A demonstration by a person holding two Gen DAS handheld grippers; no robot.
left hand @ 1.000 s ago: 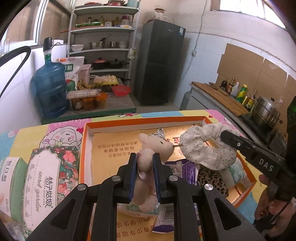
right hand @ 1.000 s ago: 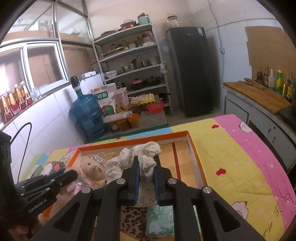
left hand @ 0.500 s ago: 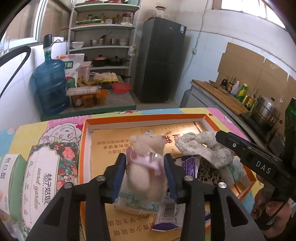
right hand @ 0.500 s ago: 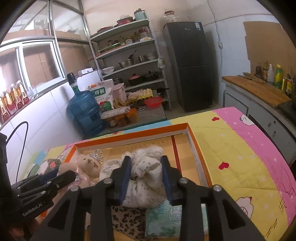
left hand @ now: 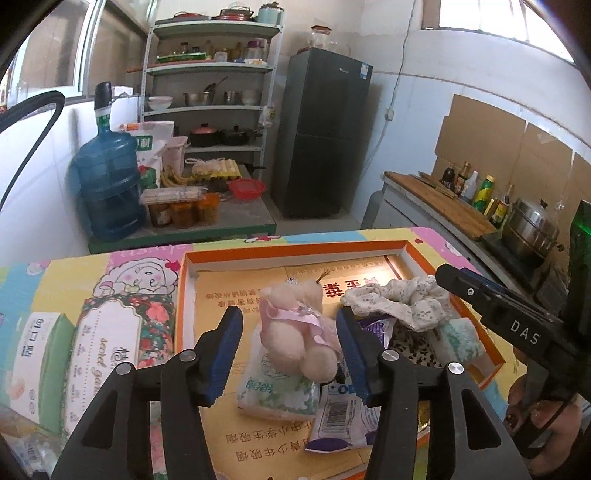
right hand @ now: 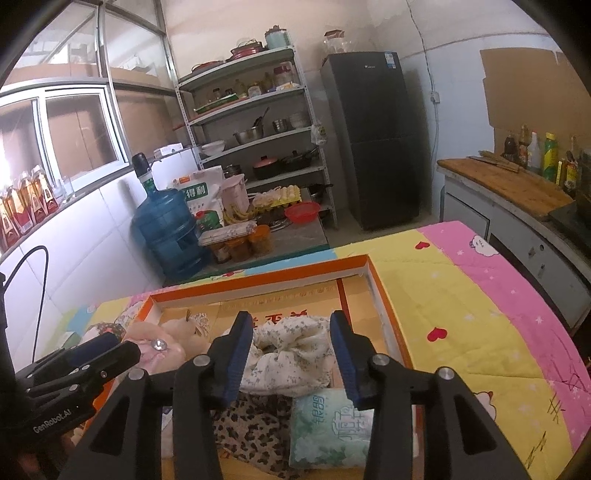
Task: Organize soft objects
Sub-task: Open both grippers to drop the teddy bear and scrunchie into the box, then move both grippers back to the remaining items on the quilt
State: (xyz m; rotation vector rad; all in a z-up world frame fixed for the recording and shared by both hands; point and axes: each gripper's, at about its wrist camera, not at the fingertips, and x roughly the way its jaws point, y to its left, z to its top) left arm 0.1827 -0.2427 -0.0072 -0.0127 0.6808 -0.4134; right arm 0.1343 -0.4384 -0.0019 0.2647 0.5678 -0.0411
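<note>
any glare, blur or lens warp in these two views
Left wrist view: the window at top right is blown out, the fridge bows from fisheye warp, and the plush bear is sharp. Right wrist view: glare at the left edge by the oil bottles, dark vignetted corners, and the floral scrunchie is in focus.

A tall black refrigerator point(left hand: 321, 133) is being flanked on its left by a grey metal shelf rack point(left hand: 210, 103) loaded with pots, and a blue plastic water jug point(left hand: 107, 184) is being kept further left of it.
</note>
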